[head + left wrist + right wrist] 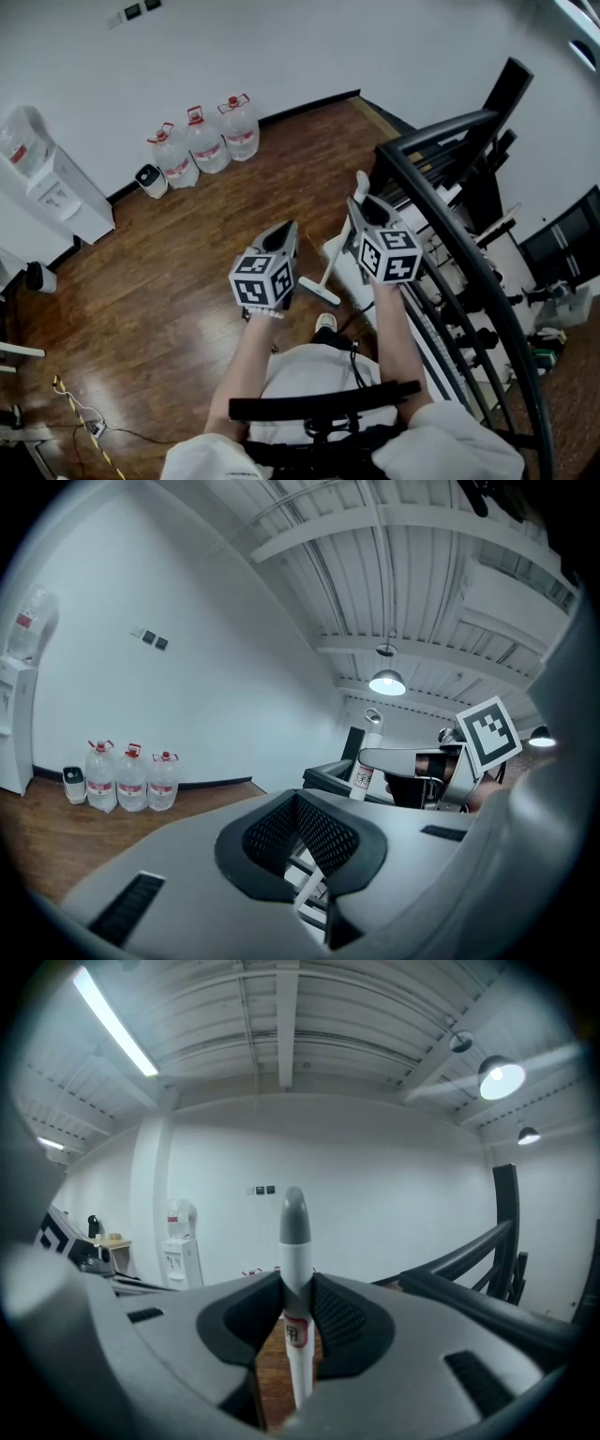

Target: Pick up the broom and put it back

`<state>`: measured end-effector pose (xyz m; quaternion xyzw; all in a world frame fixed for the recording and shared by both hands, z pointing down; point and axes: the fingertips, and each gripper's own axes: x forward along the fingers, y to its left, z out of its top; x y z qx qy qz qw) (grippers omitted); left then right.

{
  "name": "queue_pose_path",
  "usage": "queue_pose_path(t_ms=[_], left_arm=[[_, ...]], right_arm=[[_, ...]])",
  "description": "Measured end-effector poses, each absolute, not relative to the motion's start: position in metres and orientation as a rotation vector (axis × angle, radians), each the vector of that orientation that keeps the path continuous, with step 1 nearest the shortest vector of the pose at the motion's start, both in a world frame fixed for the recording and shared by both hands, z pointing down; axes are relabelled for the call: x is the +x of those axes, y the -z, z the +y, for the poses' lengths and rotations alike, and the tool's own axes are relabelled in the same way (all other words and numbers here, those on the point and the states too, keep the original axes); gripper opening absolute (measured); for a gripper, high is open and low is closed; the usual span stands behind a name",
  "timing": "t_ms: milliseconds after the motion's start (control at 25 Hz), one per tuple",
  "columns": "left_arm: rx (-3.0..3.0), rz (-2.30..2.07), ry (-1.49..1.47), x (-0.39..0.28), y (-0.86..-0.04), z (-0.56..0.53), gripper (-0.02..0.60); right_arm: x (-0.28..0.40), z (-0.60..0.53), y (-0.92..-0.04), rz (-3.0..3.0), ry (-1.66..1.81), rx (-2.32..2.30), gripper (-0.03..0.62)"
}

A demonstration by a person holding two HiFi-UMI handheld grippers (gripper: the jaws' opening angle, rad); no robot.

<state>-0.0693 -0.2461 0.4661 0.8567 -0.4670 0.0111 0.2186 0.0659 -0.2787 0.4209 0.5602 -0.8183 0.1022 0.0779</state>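
Observation:
The broom has a white handle with a grey tip point(295, 1241) and stands upright between the pads of my right gripper point(298, 1288), which is shut on it. In the head view the handle point(360, 187) runs down from the right gripper point(360, 204) to the white broom head point(319, 291) just above the wooden floor. My left gripper point(287, 232) hangs to the left of the broom, apart from it. Its pads point(323, 832) meet with nothing between them. From the left gripper view the handle point(367, 752) and the right gripper show at the right.
Three large water bottles point(202, 141) and a small white bin point(150, 180) stand along the far wall, and a water dispenser point(52, 183) stands at the left. A curved black railing point(450, 234) runs close on the right. Cables point(84, 422) lie on the floor at the lower left.

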Motion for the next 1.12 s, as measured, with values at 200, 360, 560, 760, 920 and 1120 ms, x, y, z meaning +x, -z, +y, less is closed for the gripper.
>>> queue_pose_path(t_ms=[200, 360, 560, 760, 920, 1120], left_arm=[[2.365, -1.283, -0.034, -0.071, -0.472, -0.251, -0.006], [2.359, -1.275, -0.037, -0.072, -0.475, -0.257, -0.006], [2.336, -1.267, -0.033, -0.072, -0.483, -0.261, -0.006], [2.297, -1.274, -0.053, -0.075, -0.498, -0.268, -0.006], [2.257, -1.290, -0.065, -0.081, -0.510, -0.276, -0.006], [2.208, -1.311, -0.078, -0.079, -0.523, -0.290, -0.006]], right_arm=[[0.070, -0.286, -0.429, -2.431, -0.318, 1.691, 0.123], [0.075, -0.297, -0.435, -2.414, -0.336, 1.713, 0.123], [0.087, -0.314, -0.452, -2.370, -0.362, 1.772, 0.123], [0.102, -0.337, -0.482, -2.306, -0.427, 1.881, 0.123], [0.109, -0.354, -0.519, -2.257, -0.528, 1.919, 0.124], [0.114, -0.379, -0.569, -2.222, -0.622, 1.911, 0.124]])
